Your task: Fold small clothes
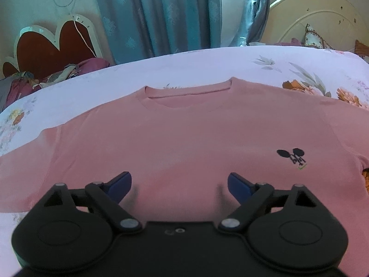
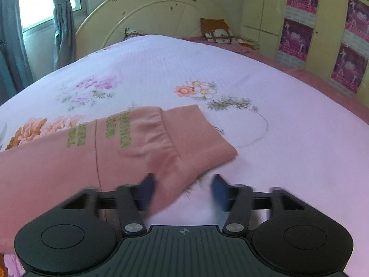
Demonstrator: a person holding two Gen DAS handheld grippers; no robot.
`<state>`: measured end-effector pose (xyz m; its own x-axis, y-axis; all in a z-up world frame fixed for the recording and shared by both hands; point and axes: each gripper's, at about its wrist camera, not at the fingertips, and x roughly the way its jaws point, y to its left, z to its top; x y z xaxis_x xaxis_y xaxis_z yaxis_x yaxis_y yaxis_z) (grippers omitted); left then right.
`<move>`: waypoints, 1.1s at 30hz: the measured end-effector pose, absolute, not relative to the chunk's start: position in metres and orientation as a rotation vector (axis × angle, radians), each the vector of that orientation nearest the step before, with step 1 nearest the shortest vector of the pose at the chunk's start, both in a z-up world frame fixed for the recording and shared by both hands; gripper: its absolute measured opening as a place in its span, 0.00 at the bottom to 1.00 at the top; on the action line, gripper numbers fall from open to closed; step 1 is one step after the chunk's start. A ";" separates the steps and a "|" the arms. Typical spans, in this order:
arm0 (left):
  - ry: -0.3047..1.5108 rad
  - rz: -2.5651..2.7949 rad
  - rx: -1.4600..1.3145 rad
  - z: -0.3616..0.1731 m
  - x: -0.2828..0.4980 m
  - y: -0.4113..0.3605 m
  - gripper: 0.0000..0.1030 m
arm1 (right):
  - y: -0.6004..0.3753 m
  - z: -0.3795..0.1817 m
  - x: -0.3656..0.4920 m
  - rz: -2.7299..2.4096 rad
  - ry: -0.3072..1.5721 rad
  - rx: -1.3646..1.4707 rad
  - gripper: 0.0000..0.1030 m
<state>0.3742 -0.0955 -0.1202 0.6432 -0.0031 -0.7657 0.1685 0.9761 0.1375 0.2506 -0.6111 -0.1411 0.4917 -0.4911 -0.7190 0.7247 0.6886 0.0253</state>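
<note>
A pink sweatshirt point(image 1: 184, 138) lies flat, front up, on the bed, its collar point(image 1: 188, 90) at the far side and a small black mouse logo point(image 1: 291, 158) on the right chest. My left gripper point(image 1: 179, 185) is open and hovers over the lower front of the shirt, holding nothing. In the right wrist view the shirt's sleeve point(image 2: 129, 147) with green lettering and a ribbed cuff point(image 2: 203, 140) lies across the sheet. My right gripper point(image 2: 184, 190) is open, its blue fingers either side of the cuff's near edge, blurred by motion.
The bed has a white floral sheet point(image 2: 207, 69). A cream headboard point(image 2: 147, 11) with pillows point(image 2: 216, 31) stands at the far end. Blue curtains point(image 1: 156, 13), a red heart-shaped chair back point(image 1: 53, 46) and a pile of clothes point(image 1: 34, 80) lie beyond the bed. A cupboard with posters point(image 2: 322, 27) is on the right.
</note>
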 end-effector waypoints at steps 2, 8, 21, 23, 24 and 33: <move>0.875 -0.110 0.186 -0.119 0.376 -0.090 0.84 | -0.613 -0.141 0.254 -0.736 0.731 0.361 0.18; 0.900 -0.144 0.167 -0.113 0.376 -0.078 0.73 | -0.598 -0.126 0.263 -0.701 0.661 0.346 0.07; 0.854 -0.109 0.128 -0.099 0.360 -0.014 0.75 | -0.430 -0.049 0.332 -0.348 0.511 0.232 0.07; 0.843 -0.093 0.124 -0.097 0.358 0.001 0.78 | -0.390 -0.045 0.344 -0.276 0.508 0.219 0.07; 0.837 -0.084 0.121 -0.096 0.357 0.008 0.79 | -0.369 -0.045 0.350 -0.237 0.512 0.211 0.07; 0.820 -0.043 0.134 -0.096 0.355 0.059 0.84 | -0.222 -0.091 0.385 -0.007 0.645 0.203 0.07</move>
<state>0.3548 0.0589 -0.0955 0.6820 0.0136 -0.7312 0.0901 0.9906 0.1025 0.3846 -0.2221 -0.0906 0.8001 0.0562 -0.5973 0.0696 0.9802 0.1855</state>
